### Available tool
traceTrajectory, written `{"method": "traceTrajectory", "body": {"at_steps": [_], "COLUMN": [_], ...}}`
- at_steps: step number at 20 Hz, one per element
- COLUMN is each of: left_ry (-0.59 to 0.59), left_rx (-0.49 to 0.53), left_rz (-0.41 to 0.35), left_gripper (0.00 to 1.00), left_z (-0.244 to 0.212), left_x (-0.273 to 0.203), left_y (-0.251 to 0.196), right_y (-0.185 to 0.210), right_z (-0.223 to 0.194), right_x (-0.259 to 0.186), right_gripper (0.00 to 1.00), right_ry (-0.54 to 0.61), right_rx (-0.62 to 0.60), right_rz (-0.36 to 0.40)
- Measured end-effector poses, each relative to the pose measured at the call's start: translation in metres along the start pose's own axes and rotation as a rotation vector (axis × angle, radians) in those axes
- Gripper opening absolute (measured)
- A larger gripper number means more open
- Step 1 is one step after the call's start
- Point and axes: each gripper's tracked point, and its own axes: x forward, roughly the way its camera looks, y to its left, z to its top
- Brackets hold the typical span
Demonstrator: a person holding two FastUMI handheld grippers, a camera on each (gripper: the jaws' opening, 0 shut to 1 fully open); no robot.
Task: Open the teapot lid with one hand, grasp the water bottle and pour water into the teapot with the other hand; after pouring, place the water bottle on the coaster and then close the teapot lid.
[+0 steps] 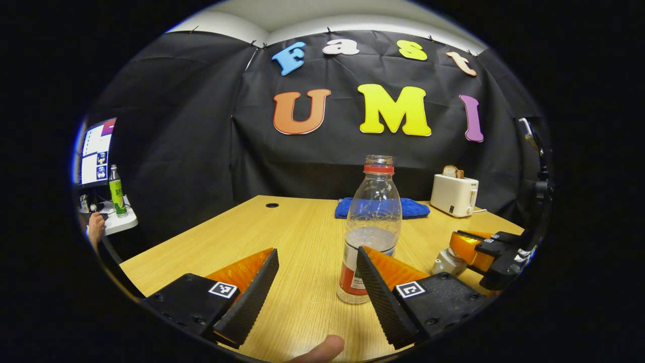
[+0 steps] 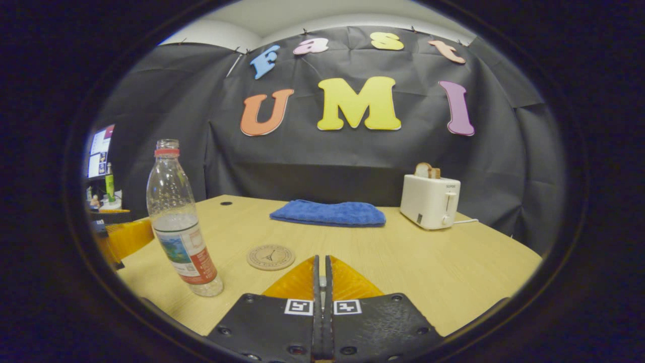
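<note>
My left claw (image 1: 317, 282) is spread wide, bottle (image 1: 372, 229) standing uncapped on the table (image 1: 282, 227) just ahead, near my right-hand finger, not gripped. Bottle is roughly a third full of water. My right claw (image 2: 321, 275) is clenched flat on nothing I can see; coaster (image 2: 271, 257) lies bare just ahead-left, beside the bottle. Teapot (image 1: 448, 261) sits under the right claw, mostly hidden. Toaster (image 2: 430, 200) holds a bread slice.

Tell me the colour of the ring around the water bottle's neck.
Red. The ring on the water bottle shows best in the left gripper view.
</note>
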Motion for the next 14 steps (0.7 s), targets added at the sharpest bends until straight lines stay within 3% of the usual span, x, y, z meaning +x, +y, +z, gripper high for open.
{"method": "traceTrajectory", "body": {"at_steps": [6,10,14], "left_ry": [-0.026,-0.079,-0.083], "left_rx": [-0.004,0.014,0.047], "left_rz": [-0.046,-0.121,-0.137], "left_gripper": [0.98,0.98,0.98], "left_z": [0.002,0.014,0.015], "left_x": [-0.007,-0.016,-0.011], "left_y": [-0.01,-0.033,-0.052], "right_y": [-0.016,-0.036,-0.051], "right_z": [0.02,0.032,0.041], "right_x": [-0.026,-0.043,-0.058], "right_gripper": [0.0,0.0,0.0], "right_ry": [-0.058,-0.077,-0.097], "right_rx": [0.001,0.01,0.011], "right_rz": [0.007,0.001,0.005]}}
